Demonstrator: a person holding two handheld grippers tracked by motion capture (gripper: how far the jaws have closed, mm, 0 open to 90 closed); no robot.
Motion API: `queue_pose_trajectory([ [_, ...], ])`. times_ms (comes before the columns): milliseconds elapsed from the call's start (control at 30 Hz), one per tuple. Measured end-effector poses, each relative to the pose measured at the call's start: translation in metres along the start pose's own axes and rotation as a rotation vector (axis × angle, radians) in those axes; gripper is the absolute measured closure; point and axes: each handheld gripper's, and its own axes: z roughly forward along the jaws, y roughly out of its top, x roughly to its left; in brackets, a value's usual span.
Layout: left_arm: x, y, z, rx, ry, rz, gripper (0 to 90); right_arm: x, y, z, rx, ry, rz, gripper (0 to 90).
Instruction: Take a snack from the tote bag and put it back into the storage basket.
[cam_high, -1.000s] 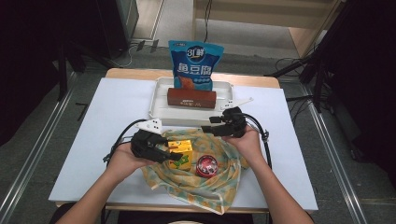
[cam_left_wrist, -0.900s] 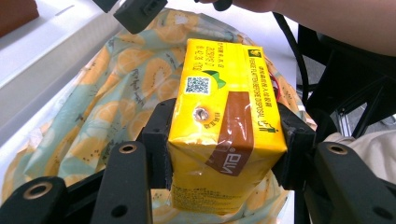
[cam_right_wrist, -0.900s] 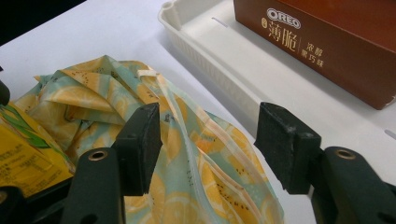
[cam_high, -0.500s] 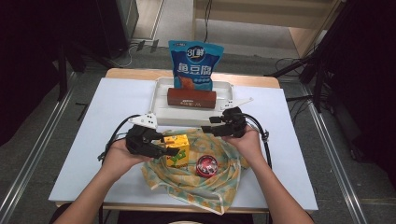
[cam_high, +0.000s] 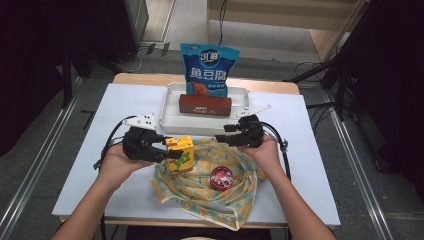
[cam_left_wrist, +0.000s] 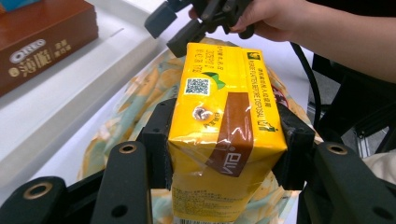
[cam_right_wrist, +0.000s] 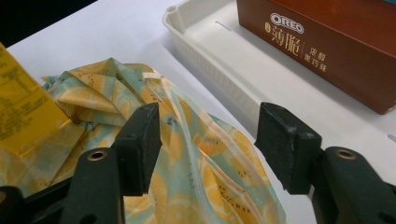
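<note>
Left gripper view: carton (cam_left_wrist: 224, 126) between tool (cam_left_wrist: 224, 149) jaws (clamped)

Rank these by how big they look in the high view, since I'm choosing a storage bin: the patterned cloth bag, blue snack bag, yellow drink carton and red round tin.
1. Patterned cloth bag, largest by far.
2. Blue snack bag.
3. Yellow drink carton.
4. Red round tin, smallest, though close to the carton, so that last pair is unsure.
</note>
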Motion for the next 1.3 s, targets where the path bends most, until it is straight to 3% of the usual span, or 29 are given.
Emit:
queue_pose_trajectory([
  [367,0.012,0.003,-0.017,-0.019,0.041,-0.027,50.5,0.004,0.001,-0.005,-0.007,-0.015,-0.007,41.1],
  [500,0.018,0.007,-0.022,-0.024,0.042,-0.036,50.6,0.007,0.003,-0.009,-0.032,-0.005,-0.014,41.0],
  [1033,0.037,0.022,-0.03,-0.024,0.054,-0.049,50.6,0.018,-0.002,-0.013,-0.012,-0.002,-0.04,40.2],
  [1300,0.043,0.029,-0.03,-0.015,0.049,-0.053,50.6,0.018,-0.002,-0.014,-0.012,0.002,-0.029,40.0],
])
